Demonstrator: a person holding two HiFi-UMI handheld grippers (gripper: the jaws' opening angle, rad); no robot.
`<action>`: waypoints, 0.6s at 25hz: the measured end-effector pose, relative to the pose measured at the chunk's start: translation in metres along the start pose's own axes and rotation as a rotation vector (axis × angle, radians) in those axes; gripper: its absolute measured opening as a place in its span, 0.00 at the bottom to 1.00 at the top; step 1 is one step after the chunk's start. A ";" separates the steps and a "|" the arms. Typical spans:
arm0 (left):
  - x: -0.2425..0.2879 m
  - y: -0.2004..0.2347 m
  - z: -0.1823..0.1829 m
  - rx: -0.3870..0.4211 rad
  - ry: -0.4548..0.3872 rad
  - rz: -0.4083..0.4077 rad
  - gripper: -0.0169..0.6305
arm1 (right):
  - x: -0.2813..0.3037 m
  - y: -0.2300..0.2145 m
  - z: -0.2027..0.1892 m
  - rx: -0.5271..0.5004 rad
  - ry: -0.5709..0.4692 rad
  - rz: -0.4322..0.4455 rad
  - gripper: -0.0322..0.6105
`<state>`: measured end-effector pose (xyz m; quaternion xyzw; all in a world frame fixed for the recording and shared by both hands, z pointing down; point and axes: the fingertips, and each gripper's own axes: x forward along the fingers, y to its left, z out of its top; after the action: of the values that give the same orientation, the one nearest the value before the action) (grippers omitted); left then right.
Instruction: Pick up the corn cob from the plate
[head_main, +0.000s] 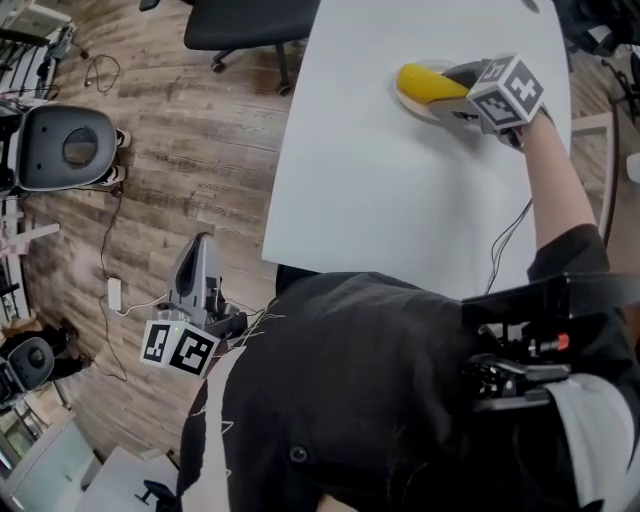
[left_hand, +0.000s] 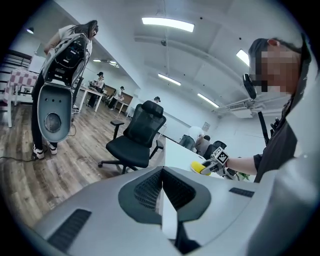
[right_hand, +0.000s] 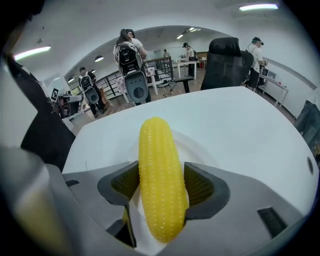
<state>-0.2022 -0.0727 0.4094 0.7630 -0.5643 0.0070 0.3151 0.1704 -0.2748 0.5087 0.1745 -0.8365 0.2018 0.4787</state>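
Note:
A yellow corn cob lies lengthwise between the two dark pads of my right gripper, which press on both of its sides. Under it shows the pale round plate on the white table. From the head view the corn cob sits over the plate at the table's far side, with the right gripper reaching in from the right. I cannot tell whether the cob touches the plate. My left gripper hangs low beside the person over the wooden floor, jaws together and holding nothing.
A black office chair stands at the table's far left corner, and the same chair shows in the left gripper view. A grey machine and cables lie on the floor at left. The white table is bare apart from the plate. People stand in the background.

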 end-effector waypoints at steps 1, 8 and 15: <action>-0.002 0.002 -0.003 -0.010 0.001 0.007 0.05 | 0.000 0.000 0.000 0.001 -0.020 -0.001 0.46; 0.003 -0.003 -0.009 -0.012 0.011 0.003 0.05 | 0.001 -0.004 0.001 -0.036 -0.120 -0.063 0.47; 0.004 -0.008 -0.014 -0.017 0.041 -0.019 0.05 | -0.006 0.002 0.003 0.055 -0.144 -0.081 0.46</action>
<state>-0.1885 -0.0678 0.4184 0.7653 -0.5506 0.0149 0.3331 0.1699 -0.2737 0.5016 0.2354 -0.8551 0.1919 0.4201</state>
